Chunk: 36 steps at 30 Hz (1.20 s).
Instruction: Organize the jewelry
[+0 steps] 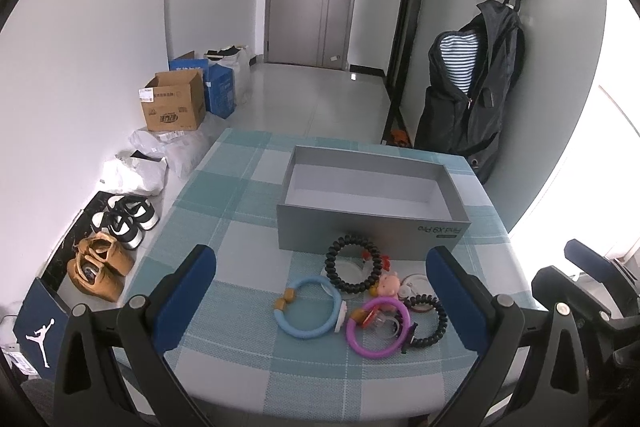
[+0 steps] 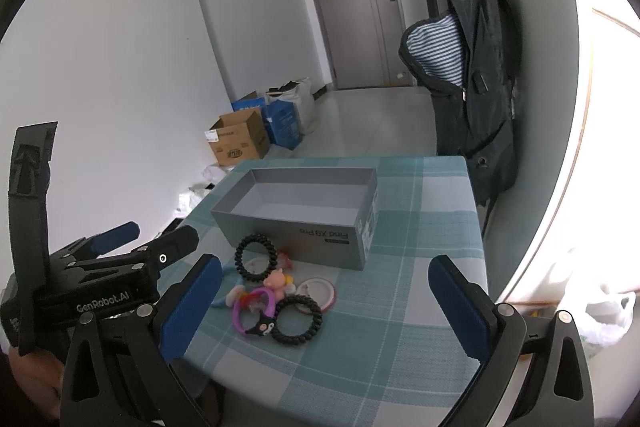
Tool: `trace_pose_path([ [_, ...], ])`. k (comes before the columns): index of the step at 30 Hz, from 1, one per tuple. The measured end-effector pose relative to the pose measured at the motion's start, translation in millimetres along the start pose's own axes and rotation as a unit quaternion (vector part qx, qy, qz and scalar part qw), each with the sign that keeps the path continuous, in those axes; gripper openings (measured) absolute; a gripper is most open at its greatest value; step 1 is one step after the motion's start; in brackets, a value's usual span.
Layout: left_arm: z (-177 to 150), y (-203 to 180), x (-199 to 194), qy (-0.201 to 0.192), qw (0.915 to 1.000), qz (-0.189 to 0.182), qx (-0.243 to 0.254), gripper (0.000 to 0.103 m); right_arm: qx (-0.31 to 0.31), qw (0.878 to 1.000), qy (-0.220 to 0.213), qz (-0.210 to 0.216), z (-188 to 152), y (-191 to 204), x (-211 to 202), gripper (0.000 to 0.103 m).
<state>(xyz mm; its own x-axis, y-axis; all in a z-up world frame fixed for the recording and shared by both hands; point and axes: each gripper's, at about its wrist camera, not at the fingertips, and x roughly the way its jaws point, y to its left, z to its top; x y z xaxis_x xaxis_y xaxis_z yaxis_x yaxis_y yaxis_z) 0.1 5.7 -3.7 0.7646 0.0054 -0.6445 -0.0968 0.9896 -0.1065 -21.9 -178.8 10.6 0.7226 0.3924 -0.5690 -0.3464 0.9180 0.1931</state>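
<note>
Covering table: checked cloth (image 1: 240, 195), grey box (image 1: 372, 223).

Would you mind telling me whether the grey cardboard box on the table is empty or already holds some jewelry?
Empty: the grey cardboard box shows only its bare white floor in both views.

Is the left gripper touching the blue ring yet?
Apart. In the left wrist view the left gripper is open, and the blue ring lies on the tablecloth between its fingers, with cloth showing on both sides.
</note>
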Motion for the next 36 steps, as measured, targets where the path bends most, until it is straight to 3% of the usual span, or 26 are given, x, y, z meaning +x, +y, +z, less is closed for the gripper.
trace_pose_path([
  [36, -1.9, 0.0, 2.2, 0.005, 0.9999, -0.010, -0.001, 0.102, 0.001, 1.000, 0.005, 0.003, -4.5, 2.2, 4.3, 0.103],
])
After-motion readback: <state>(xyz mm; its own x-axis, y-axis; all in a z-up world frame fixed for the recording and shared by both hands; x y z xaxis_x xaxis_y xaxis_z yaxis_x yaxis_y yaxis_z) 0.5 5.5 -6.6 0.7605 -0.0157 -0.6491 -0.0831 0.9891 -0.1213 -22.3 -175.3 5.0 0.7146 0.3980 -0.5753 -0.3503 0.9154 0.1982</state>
